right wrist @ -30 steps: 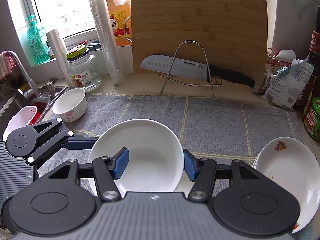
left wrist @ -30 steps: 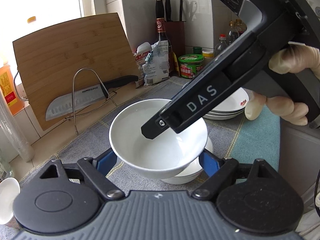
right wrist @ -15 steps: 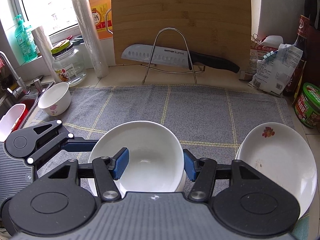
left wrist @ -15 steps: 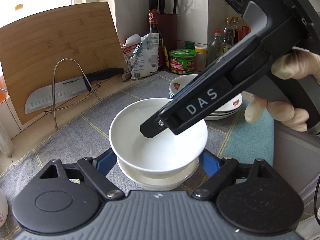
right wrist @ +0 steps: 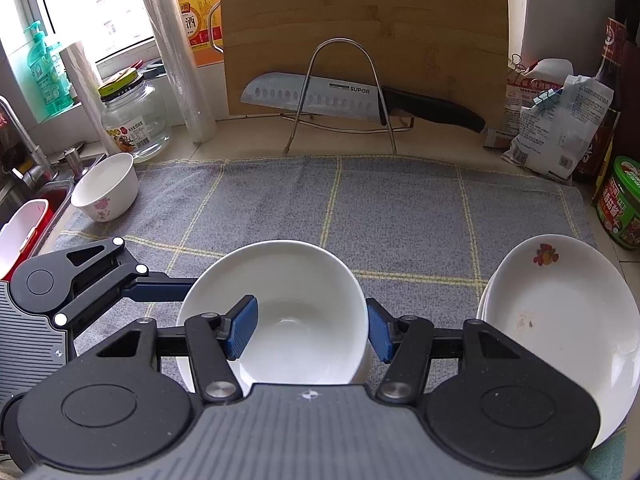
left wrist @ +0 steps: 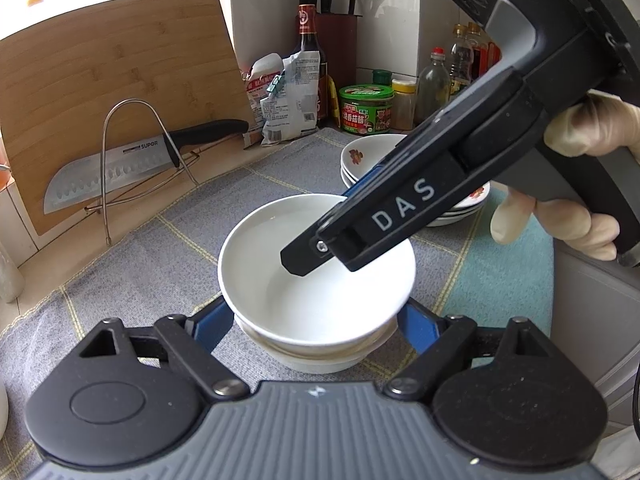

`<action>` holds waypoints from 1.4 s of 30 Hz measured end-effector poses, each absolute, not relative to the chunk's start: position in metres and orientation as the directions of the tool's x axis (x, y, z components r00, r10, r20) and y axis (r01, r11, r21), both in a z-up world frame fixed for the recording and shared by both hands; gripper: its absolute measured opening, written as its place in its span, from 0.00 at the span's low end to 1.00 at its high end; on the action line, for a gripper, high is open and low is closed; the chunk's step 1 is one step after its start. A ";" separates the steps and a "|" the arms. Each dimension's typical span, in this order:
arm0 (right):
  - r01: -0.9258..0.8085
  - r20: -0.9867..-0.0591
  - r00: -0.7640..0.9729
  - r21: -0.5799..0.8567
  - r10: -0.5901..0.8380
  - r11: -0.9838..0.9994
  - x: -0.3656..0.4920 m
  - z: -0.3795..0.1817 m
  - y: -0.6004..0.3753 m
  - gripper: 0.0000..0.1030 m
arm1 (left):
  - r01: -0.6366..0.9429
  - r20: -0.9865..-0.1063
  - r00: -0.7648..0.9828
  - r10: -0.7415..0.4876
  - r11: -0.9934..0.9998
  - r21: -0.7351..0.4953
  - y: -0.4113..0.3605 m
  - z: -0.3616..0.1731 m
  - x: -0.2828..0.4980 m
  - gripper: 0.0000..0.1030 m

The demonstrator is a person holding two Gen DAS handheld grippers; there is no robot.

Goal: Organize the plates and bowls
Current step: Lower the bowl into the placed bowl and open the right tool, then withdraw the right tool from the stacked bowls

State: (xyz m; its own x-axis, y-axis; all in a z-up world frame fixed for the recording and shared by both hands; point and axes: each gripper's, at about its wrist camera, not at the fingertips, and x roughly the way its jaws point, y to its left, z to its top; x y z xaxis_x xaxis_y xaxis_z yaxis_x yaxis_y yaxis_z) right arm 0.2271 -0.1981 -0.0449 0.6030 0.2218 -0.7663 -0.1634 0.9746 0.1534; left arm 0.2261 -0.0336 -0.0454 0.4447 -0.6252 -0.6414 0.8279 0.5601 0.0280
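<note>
Pinching the white bowl [right wrist: 304, 280] with the right tool [right wrist: 308, 332], closed on it with one blue pad inside the bowl and the other outside the rim at 3 o'clock in that tool's own view. Bracing the same bowl with the left tool [left wrist: 316, 320], half spread, pads seemingly pressing the outer wall at 9 and 3 o'clock. Seating it, apparently, into the lower bowls [left wrist: 312, 360] mid-mat on the surface [right wrist: 360, 208], with the stacked plates [right wrist: 560, 320] just beside at 3 o'clock. Treating it as glazed ceramic: rigid, fairly weighty, slick, prone to chipping against its neighbours. Favouring a grip on the wall just below the flared rim, and releasing gently once nested.
</note>
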 end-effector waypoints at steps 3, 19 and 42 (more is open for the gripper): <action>-0.160 -0.769 0.601 0.151 0.218 0.975 0.228 -0.047 -0.198 0.61 | 0.827 -0.643 0.444 -0.623 0.561 0.028 -0.034 -0.045 0.226 0.86; -0.156 -0.774 0.594 0.154 0.217 0.976 0.229 -0.052 -0.200 0.62 | 0.830 -0.651 0.438 -0.620 0.557 0.028 -0.036 -0.048 0.228 0.86; -0.193 -0.695 0.686 0.115 0.218 0.974 0.221 -0.026 -0.171 1.00 | 0.688 -0.634 0.580 -0.511 0.724 0.046 0.042 -0.038 0.224 0.97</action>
